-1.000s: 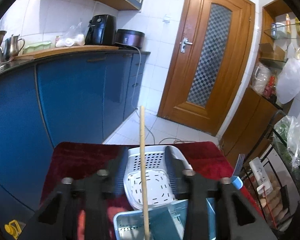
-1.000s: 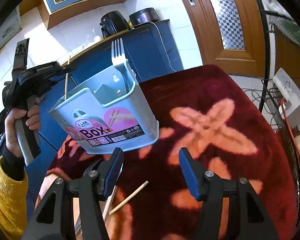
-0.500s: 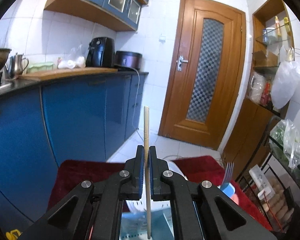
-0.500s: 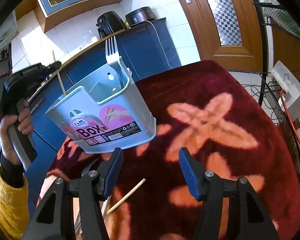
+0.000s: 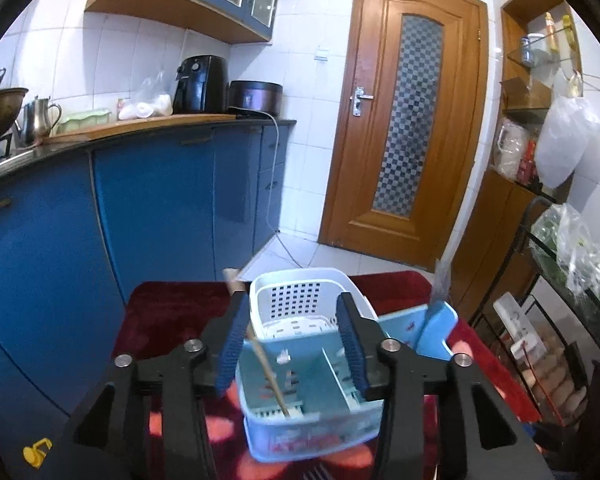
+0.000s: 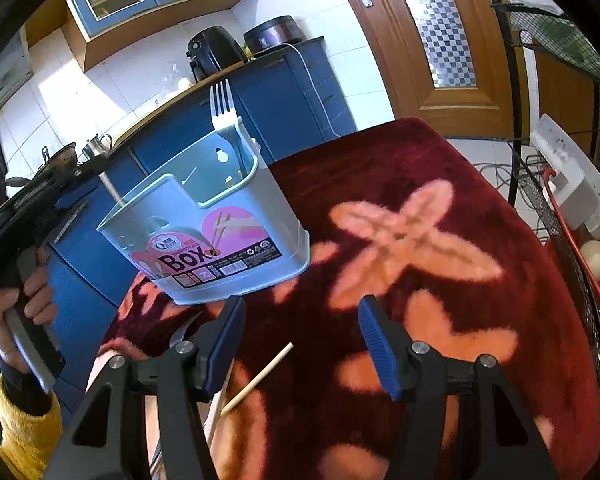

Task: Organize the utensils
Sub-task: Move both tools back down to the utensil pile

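1. One chopstick (image 5: pixel 266 368) now stands in the blue utensil box (image 5: pixel 312 412). Its low end sits on the box floor, and it leans to the left, against your left gripper's left pad.
2. A fork (image 6: pixel 222 110) stands in the far right part of the box, prongs up.
3. So two things look put away already.
4. One more chopstick (image 6: pixel 258 376) lies flat on the red cloth of the desk (image 6: pixel 440 168), near you, just beside your right gripper (image 6: pixel 302 344). Something shiny lies next to it, but it is too hidden to name. These are left to do.
5. Your left gripper (image 5: pixel 292 344) is spread wide and pinches nothing. It hangs right over the box, and points down and forward into it.
6. The right camera shows your left hand (image 6: pixel 20 312) up high on the left, holding its handle beside the box.
7. Your right gripper is spread wide too, and it is empty. It sits low over the cloth, near you, with the box just past its left pad.
8. I think the loose chopstick is your next pick.
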Demonstrator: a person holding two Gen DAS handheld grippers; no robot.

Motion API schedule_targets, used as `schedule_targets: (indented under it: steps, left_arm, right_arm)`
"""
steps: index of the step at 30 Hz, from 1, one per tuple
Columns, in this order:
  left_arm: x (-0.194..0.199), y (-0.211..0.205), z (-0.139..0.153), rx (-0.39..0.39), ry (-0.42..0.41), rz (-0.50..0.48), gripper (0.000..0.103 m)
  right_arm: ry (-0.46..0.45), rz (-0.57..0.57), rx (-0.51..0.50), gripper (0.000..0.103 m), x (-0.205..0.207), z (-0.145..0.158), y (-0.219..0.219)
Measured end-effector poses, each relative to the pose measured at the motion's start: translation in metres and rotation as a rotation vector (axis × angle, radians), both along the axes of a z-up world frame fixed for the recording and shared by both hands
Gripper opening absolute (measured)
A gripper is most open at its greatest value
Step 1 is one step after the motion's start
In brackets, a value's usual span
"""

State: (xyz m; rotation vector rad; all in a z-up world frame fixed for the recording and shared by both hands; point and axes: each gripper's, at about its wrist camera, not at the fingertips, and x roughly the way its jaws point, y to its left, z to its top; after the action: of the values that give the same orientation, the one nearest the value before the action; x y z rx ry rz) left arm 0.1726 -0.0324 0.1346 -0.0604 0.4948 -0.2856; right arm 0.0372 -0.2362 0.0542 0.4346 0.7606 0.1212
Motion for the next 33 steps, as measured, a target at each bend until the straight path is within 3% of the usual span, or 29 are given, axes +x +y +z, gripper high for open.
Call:
schedule_targets:
  steps: [6, 15, 33]
  left_arm:
    - [-0.032, 0.006, -0.005, 0.033, 0.031, 0.005, 0.054]
    - [-0.073, 0.013, -0.034, 0.047, 0.132, -0.021, 0.056]
    - [-0.103, 0.005, -0.100, -0.047, 0.325, -0.095, 0.056]
  right_arm:
    - [0.025, 0.011, 0.028, 0.063, -0.010, 0.002, 0.002]
    - [0.028, 0.021, -0.005, 0.067, -0.030, 0.005, 0.011]
    - [0.088, 0.019, -0.066, 0.069, -0.050, -0.013, 0.022]
